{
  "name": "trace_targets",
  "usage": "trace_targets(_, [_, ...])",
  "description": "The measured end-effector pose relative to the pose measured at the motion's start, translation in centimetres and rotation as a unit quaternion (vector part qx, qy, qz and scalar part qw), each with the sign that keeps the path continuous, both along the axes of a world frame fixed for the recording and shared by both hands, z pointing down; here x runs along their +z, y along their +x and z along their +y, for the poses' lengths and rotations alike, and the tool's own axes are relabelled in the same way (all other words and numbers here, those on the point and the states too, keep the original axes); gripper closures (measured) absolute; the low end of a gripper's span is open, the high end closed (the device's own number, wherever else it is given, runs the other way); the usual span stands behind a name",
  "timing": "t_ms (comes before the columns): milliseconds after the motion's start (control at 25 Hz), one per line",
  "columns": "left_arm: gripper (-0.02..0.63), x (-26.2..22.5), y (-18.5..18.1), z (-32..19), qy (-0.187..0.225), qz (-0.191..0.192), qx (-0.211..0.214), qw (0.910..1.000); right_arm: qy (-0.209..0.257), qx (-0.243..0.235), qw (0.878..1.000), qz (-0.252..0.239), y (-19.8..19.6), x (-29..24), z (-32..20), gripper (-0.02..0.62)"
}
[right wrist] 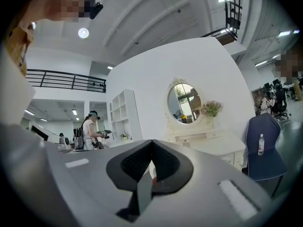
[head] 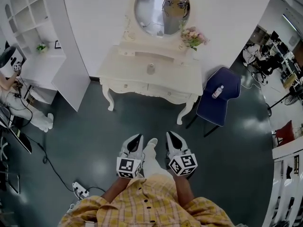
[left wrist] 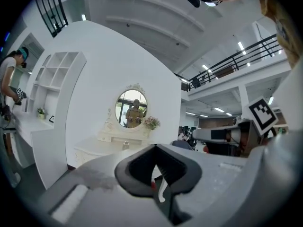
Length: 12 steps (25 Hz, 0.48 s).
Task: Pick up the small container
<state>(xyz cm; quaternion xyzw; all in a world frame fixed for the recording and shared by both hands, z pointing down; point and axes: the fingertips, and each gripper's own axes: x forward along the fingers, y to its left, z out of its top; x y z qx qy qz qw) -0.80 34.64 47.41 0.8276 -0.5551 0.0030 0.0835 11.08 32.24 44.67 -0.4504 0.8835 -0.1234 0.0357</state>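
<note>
We hold the left gripper (head: 137, 137) and right gripper (head: 170, 134) clenched, empty, at lower centre — open floor (head: 142, 119) reaches the dressing table (head: 122, 69), the small container (head: 151, 69) mid-top, upper centre.

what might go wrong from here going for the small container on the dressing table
Both the left gripper and right gripper are shut; pushed at the small container like that, they would likely topple it. The flowers stand behind it to the right; a wide reach might brush them. A power strip lies on the floor to the left, a possible trip walking forward.
</note>
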Motion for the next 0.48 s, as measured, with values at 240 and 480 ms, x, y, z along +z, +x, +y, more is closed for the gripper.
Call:
trace_targets(240, [0.604,1.0,-1.6,-3.5,-0.004,-0.009,-0.005,0.9999,-0.008,-0.002,1.000,-0.009,-1.7,1.3,-4.0,0.592])
trace_targets(480, [0.604,0.9,-2.5,-8.6,-0.003,-0.011,-0.008,0.9999,-0.026,-0.004,0.999,-0.021,-2.9,2.2,-9.1,0.592])
